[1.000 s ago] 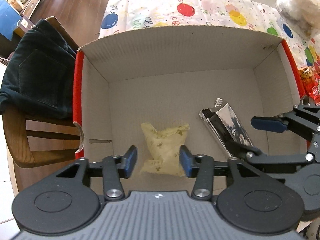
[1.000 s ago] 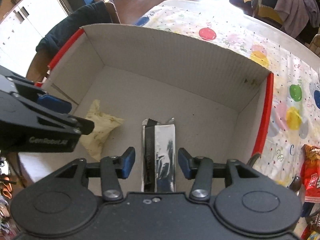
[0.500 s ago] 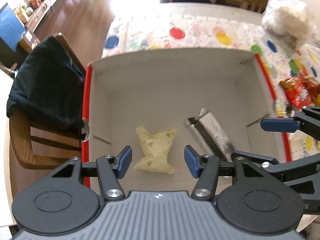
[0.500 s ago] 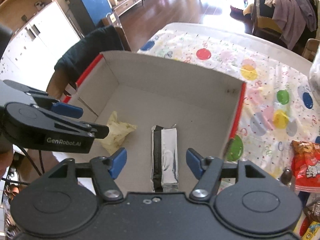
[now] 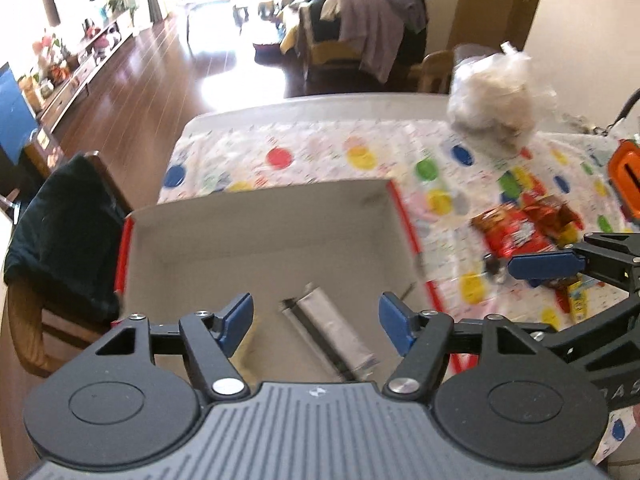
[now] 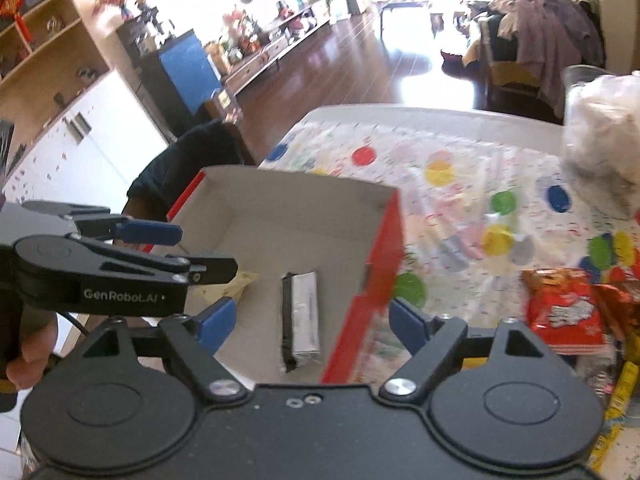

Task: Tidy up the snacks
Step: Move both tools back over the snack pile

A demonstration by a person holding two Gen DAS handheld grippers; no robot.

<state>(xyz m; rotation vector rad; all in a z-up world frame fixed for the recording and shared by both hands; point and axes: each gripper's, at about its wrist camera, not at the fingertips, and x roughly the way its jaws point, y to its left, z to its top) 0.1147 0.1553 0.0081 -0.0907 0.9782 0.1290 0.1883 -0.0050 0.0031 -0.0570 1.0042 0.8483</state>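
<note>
A red-edged cardboard box (image 5: 256,220) (image 6: 280,200) stands on the table. In it lie a silver-and-black snack bar (image 5: 332,336) (image 6: 302,312) and a pale yellow snack bag (image 6: 236,282), mostly hidden behind the left gripper. My left gripper (image 5: 316,322) is open and empty above the box's near side. My right gripper (image 6: 312,320) is open and empty above the box's right wall. Red snack packets (image 5: 516,228) (image 6: 564,308) lie on the table to the right of the box.
The table has a dotted cloth (image 5: 360,152). A clear bag of pale food (image 5: 496,104) stands at the far right. A chair with a dark garment (image 5: 56,232) stands left of the box. Yellow packets (image 6: 616,400) lie at the right edge.
Both grippers have risen and pulled back from the box, and their jaws have opened wider. The view has tilted up toward the room. The snacks stay in the box.
</note>
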